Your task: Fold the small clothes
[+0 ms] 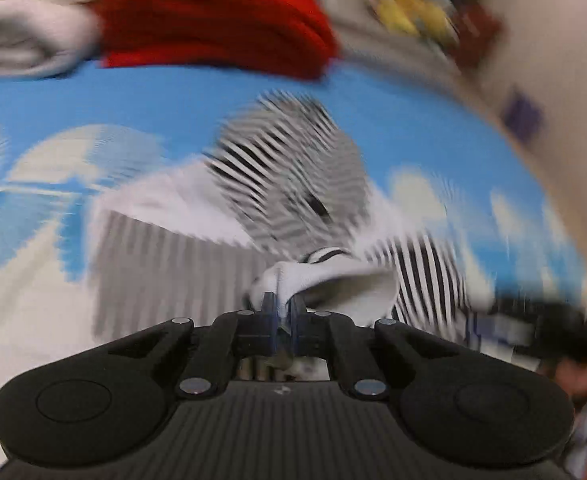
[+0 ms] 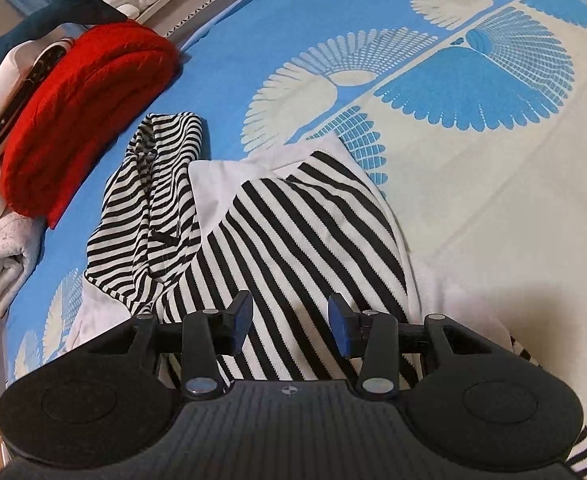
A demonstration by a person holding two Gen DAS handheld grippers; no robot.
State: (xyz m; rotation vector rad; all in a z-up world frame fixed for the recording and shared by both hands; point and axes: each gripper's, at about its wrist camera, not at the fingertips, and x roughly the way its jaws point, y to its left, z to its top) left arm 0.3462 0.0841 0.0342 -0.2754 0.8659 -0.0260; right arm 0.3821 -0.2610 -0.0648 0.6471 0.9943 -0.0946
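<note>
Striped garment: a black-and-white striped top (image 2: 293, 232) with plain white panels lies rumpled on the bed cover, filling the middle of the right wrist view; one striped part is bunched up toward 11 o'clock of the gripper.
White edge: in the left wrist view a fold of the garment's white fabric (image 1: 333, 280) is drawn up to the fingers; the rest of that view is heavily blurred.
Left gripper: the left gripper (image 1: 283, 306) has its jaws pinched nearly together on that white fold.
Right gripper: the right gripper (image 2: 291, 324) hangs over the striped cloth with its blue pads (image 2: 240, 322) partway apart and nothing pressed between them.
Bed cover: blue cover (image 2: 293, 12) with cream fan-shaped motifs, turning cream toward 3 o'clock.
Red knit: a folded red knit (image 2: 89, 112) lies at 10 o'clock of the garment, just beside it.
Pale cloth: a folded whitish piece (image 2: 1, 256) sits at 9 o'clock, touching the red knit.
</note>
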